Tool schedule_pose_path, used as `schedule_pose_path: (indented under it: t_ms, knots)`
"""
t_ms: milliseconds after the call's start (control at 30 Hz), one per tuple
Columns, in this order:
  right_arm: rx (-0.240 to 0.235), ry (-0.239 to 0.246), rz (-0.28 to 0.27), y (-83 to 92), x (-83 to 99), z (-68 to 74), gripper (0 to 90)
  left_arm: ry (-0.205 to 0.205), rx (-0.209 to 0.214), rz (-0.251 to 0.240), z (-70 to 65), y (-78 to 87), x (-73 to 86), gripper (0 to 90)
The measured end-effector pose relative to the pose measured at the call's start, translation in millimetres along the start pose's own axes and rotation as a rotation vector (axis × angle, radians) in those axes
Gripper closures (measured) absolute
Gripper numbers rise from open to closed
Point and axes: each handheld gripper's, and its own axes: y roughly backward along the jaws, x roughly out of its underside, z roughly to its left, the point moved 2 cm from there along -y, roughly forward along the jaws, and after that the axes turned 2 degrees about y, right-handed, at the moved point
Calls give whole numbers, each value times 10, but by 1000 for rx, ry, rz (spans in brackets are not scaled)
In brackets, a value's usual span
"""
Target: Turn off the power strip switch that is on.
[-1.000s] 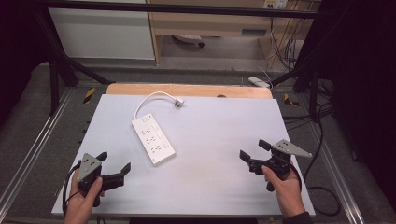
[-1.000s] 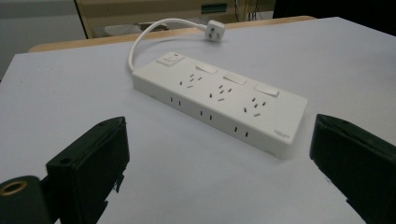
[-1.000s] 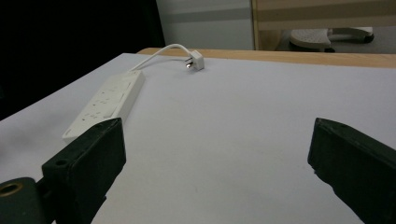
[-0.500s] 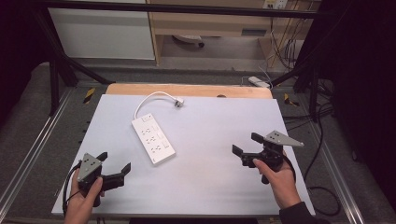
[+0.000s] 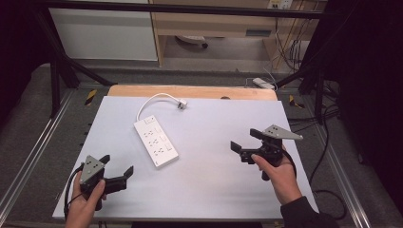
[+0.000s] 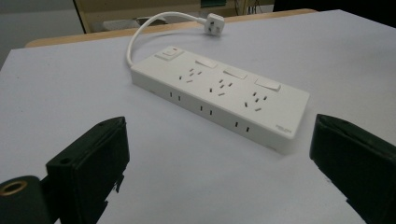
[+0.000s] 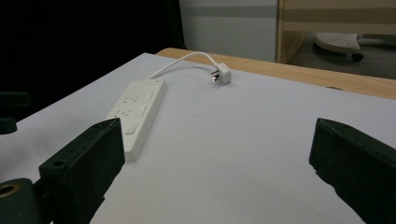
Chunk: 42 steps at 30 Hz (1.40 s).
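Observation:
A white power strip point(image 5: 156, 140) point(image 6: 219, 95) point(image 7: 137, 111) lies on the white table top point(image 5: 209, 118), left of the middle, its short cable curling back to a white plug point(image 5: 181, 104) point(image 6: 213, 22) point(image 7: 219, 73). Near the front left corner my left gripper point(image 5: 116, 166) point(image 6: 219, 172) stands open, pointing at the strip from a short way off. At the right, my right gripper point(image 5: 246, 138) point(image 7: 219, 172) is open and raised over the table, aimed left toward the strip. Nothing sits between either pair of jaws.
A wooden board edge point(image 5: 190, 91) runs along the table's far side. Metal frame rails point(image 5: 28, 156) flank the table. A cabinet point(image 5: 104, 33) and shelving stand behind, with loose cables point(image 5: 328, 123) on the floor at the right.
My right gripper has moved forward and to the left, away from the front right corner and toward the strip. The left gripper and the strip have stayed put.

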Motion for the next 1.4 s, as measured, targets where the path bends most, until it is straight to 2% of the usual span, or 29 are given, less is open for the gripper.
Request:
schedule_pose_path:
  t_ms: [433,1200,1400]
  knots:
    - [-36,27,7,-144,-136,124,44,1,0,2,0,-3,-1,46]
    - [-84,26,9,-348,-284,271,66,6,2,0,2,-3,-3,46]
    - [-89,41,14,-414,-322,319,95,9,3,0,5,-6,-1,46]
